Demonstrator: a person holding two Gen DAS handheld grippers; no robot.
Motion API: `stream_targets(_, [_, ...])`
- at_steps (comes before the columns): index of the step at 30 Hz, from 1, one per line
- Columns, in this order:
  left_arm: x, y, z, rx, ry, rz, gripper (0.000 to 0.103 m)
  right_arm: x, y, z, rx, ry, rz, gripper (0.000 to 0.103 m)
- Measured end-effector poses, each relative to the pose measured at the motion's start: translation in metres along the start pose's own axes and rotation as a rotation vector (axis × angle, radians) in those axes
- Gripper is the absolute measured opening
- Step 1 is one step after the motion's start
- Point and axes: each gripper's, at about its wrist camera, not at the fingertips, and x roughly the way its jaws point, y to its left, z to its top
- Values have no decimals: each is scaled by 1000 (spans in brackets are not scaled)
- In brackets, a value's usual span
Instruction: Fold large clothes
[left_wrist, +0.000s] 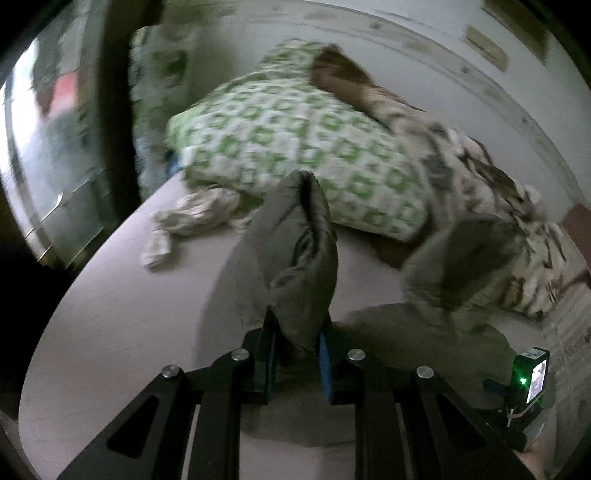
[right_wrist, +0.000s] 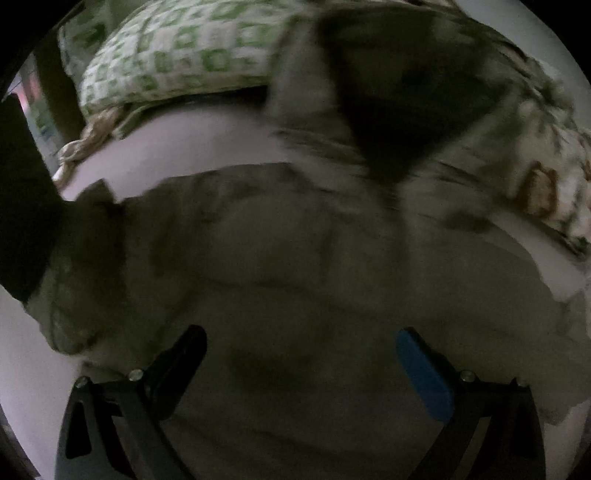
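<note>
Left gripper (left_wrist: 295, 354) was clamped on a fold of the grey jacket (left_wrist: 295, 251), pillow (left_wrist: 295, 140) at 12 o'clock. Right gripper (right_wrist: 303, 369) stood spread wide above the jacket, gripping nothing.

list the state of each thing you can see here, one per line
left gripper: shut on a fold of the jacket
right gripper: open, over the jacket
olive-grey padded jacket: crumpled on the bed, one part lifted
green-and-white patterned pillow: lying on the bed

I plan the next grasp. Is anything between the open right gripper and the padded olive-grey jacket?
Nothing visible: the right gripper hangs open directly over the padded olive-grey jacket, with no object between.
</note>
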Motion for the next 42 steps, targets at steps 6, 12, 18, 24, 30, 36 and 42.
stream_targets(6, [33,-107,-6,110,57,-53,19,-14,-86,-25,97,10,-54,103])
stream_targets(12, [72,-202,-35,205,133,-93,19,-25,-154,-51,184,8,-87,103])
stream_targets(18, [99,-285,-67,286,194,-133,19,-27,-196,-65,232,8,-99,103])
stream_targets(24, [122,-332,-93,312,230,-75,26,-28,-225,-81,272,9,-129,103])
stream_targets(30, [114,-330,-91,329,241,-117,55,-25,-235,-90,288,10,-130,103])
stream_targets(36, [79,-292,-60,334,227,-132,68,-29,-225,-83,303,0,-86,103])
stream_targets(42, [62,-220,-37,305,163,11,73,-30,-200,-65,314,-10,32,103])
